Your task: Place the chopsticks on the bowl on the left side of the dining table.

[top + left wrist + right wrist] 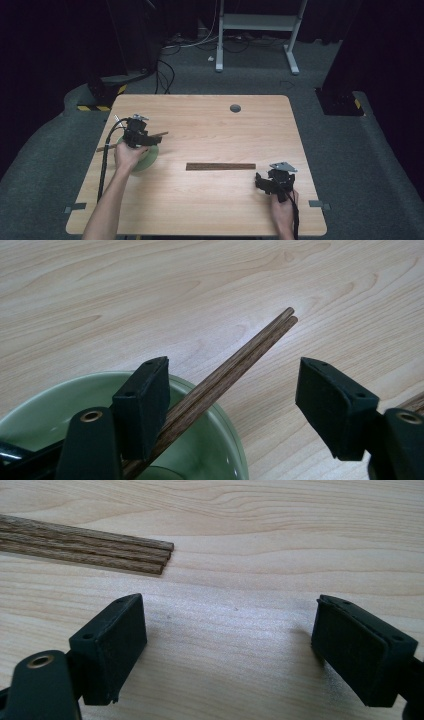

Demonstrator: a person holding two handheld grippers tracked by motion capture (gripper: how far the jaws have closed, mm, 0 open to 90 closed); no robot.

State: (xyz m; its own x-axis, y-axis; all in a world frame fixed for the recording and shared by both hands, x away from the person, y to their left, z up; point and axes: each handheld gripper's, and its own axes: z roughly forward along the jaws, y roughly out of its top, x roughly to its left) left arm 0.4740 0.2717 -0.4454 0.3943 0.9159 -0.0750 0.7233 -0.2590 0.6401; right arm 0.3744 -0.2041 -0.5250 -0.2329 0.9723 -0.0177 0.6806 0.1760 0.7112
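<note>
Chopsticks, pair (235, 367): dark wood, laid across green bowl (220, 422), far ends jutting past rim over table (210, 285). Lying against inner face of left-hand pad of left gripper (232, 410); well clear of opposite pad. Not clamped.

Left gripper, high view (141, 139): above bowl (148, 159), sticks (161, 134) crossing beneath it. Jaws spread wide, gap far broader than pair. Judged: pair either just set down on bowl or about to be taken; cannot tell which.

Bowl: pale green, round, directly under left fingers, rim passing below both pads. Inside partly hidden by gripper; contents not legible.

Chopsticks, bundle (115, 555): several sticks side by side, flat on table, ahead of and to left of right gripper's pads (107, 650), apart from them. In high view (220, 166) seen as dark strip mid-table, between both grippers.

Right gripper (230, 647), also in high view (272, 182): low near table edge, jaws wide, nothing between, bare wood below.

Progress, as judged: one pair at bowl; bundle untouched on table. Remaining: reaching for bundle, closing on sticks, carrying across to bowl. Early stage, most of work ahead.
</note>
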